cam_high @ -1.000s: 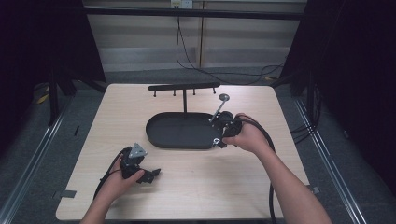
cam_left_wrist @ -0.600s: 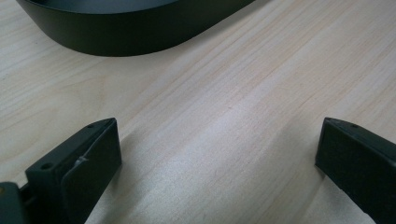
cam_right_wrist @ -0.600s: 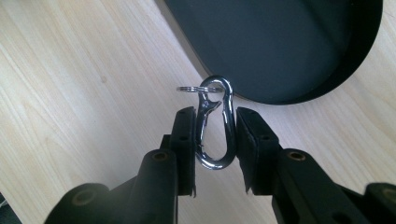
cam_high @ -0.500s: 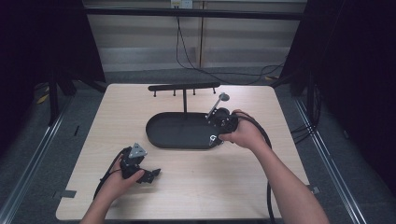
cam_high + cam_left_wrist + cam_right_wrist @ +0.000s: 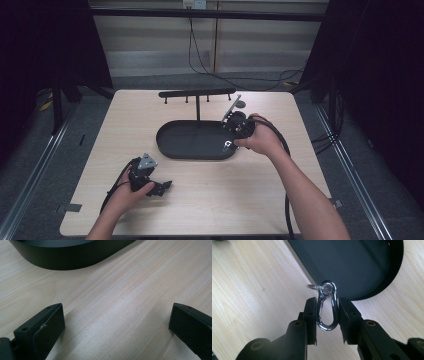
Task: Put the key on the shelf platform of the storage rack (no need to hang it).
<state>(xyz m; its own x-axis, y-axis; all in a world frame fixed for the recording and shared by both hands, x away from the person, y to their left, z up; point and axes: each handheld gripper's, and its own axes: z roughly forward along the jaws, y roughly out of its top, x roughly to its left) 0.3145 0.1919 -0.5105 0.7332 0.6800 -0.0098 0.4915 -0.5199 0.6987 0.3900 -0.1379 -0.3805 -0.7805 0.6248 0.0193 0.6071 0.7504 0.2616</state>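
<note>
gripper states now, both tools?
Left tool: open, nothing between its jaws, low over the table.
Right tool: shut on the silver carabiner, at the black tray rim.

My left gripper [image 5: 162, 187] rests low on the pale, light-grained wooden table [image 5: 210, 200], its jaws standing wide apart over bare boards. Just beyond those fingertips, toward the table's middle, lies a black oval tray with a low rim [image 5: 172, 150], flat on the wood. Behind the tray, farther from my fingers, a black T-shaped rack with small pegs under its crossbar [image 5: 197, 93] stands on the boards. Near the rack's right end, just past my right gripper [image 5: 325, 312], a small dark round disc [image 5: 241, 104] lies on the wood. Under my right fingertips the tray's rounded end meets the pale grain.
</note>
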